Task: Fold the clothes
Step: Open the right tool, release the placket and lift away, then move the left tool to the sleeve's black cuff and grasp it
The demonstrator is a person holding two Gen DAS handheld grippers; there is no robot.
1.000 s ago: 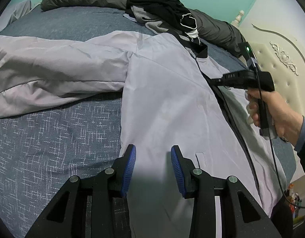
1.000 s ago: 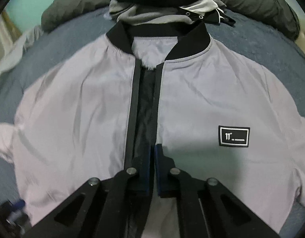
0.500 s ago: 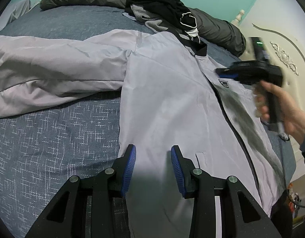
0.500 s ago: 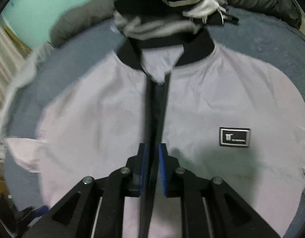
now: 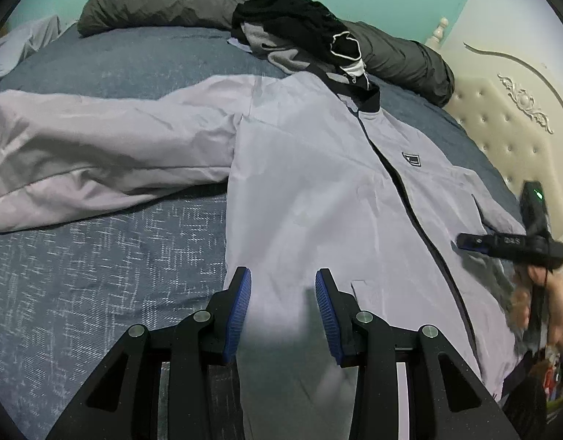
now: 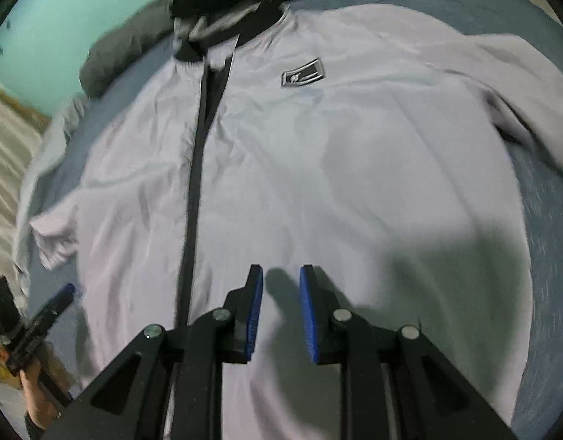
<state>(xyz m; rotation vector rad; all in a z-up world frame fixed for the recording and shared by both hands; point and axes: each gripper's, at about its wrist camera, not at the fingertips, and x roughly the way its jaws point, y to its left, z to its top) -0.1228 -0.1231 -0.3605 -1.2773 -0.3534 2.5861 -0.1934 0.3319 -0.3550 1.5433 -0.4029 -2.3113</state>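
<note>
While both claws hover parted and empty, jacket (image 5: pixel 311 168) spans bed (image 5: pixel 98 256), far edge bare.

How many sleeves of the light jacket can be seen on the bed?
2. One sleeve lies stretched toward the left in the left wrist view; the other sleeve lies at the right in the right wrist view.

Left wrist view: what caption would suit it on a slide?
Open left gripper hovers over a grey jacket spread on a bed.

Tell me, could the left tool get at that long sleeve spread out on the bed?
Probably yes. The left tool hangs open over the jacket's body, and the sleeve lies flat beside it with nothing on top or between; it would only need to swing sideways.
</note>
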